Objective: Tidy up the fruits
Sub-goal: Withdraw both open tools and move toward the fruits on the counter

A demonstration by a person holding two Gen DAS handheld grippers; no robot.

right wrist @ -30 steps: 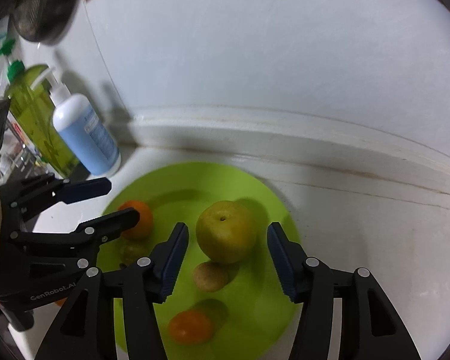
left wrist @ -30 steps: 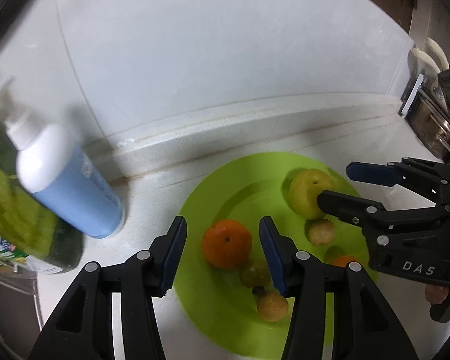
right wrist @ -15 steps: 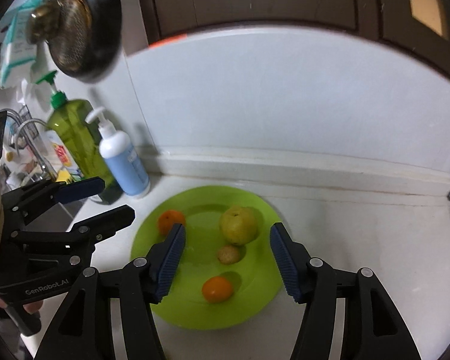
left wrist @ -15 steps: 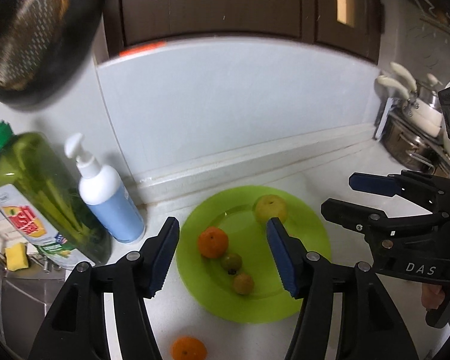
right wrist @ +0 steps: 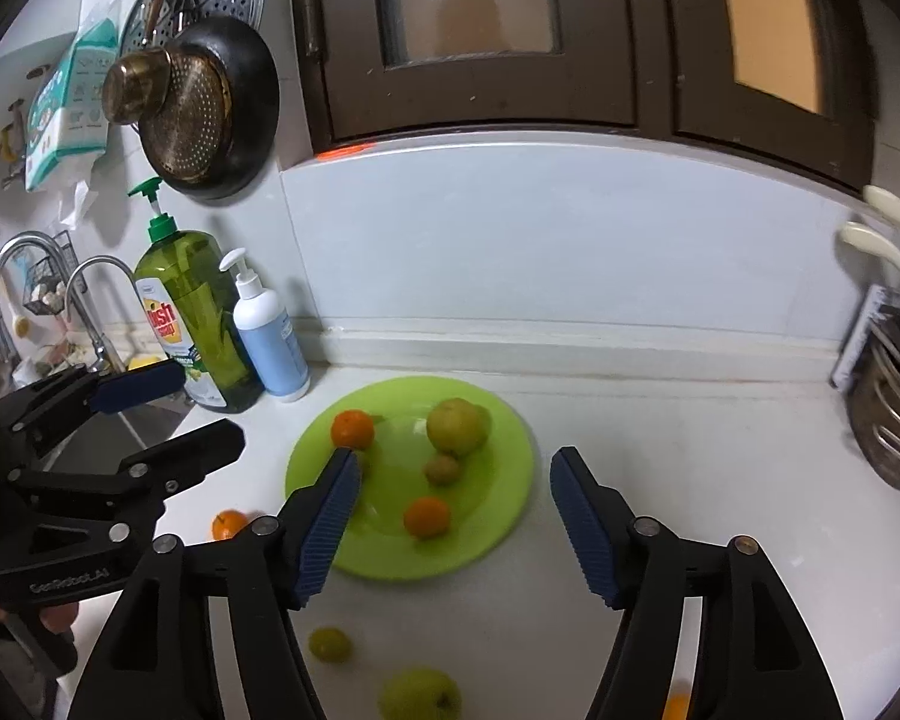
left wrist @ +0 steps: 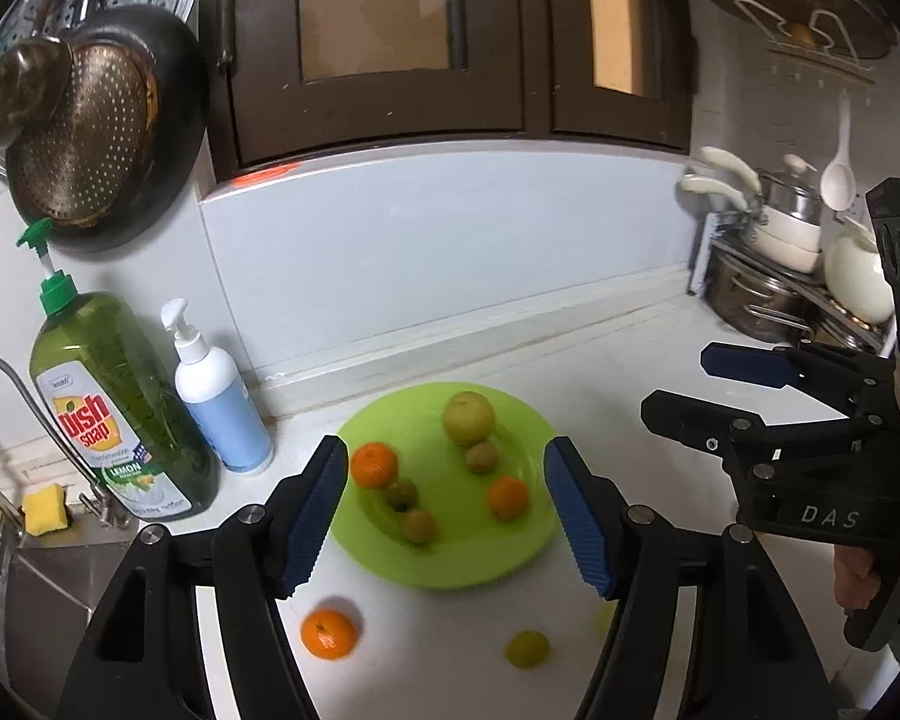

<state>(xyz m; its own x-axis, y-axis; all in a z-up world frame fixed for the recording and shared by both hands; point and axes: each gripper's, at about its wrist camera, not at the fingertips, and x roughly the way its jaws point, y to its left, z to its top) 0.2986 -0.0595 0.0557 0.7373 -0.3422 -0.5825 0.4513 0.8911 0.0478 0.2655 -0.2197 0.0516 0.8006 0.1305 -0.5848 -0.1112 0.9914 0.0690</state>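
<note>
A lime-green plate (left wrist: 450,564) (right wrist: 510,420) on the white counter holds a green apple (left wrist: 468,417) (right wrist: 456,426), two oranges (left wrist: 375,465) (left wrist: 508,498) and several small brownish fruits. Loose on the counter in front lie an orange (left wrist: 328,633) (right wrist: 228,523), a small green fruit (left wrist: 527,648) (right wrist: 329,643) and a green apple (right wrist: 420,693). My left gripper (left wrist: 444,516) is open and empty, well above and in front of the plate. My right gripper (right wrist: 453,516) is open and empty at a similar height.
A green dish-soap bottle (left wrist: 114,408) (right wrist: 195,312) and a blue pump bottle (left wrist: 222,396) (right wrist: 270,336) stand left of the plate by the sink and tap (right wrist: 90,300). Pots and a dish rack (left wrist: 786,276) stand at the right. Pans hang on the wall (left wrist: 102,138).
Both grippers have pulled back and up from the plate, so the whole counter, the wall cupboards and the loose fruits in front have come into view. Both stay open.
</note>
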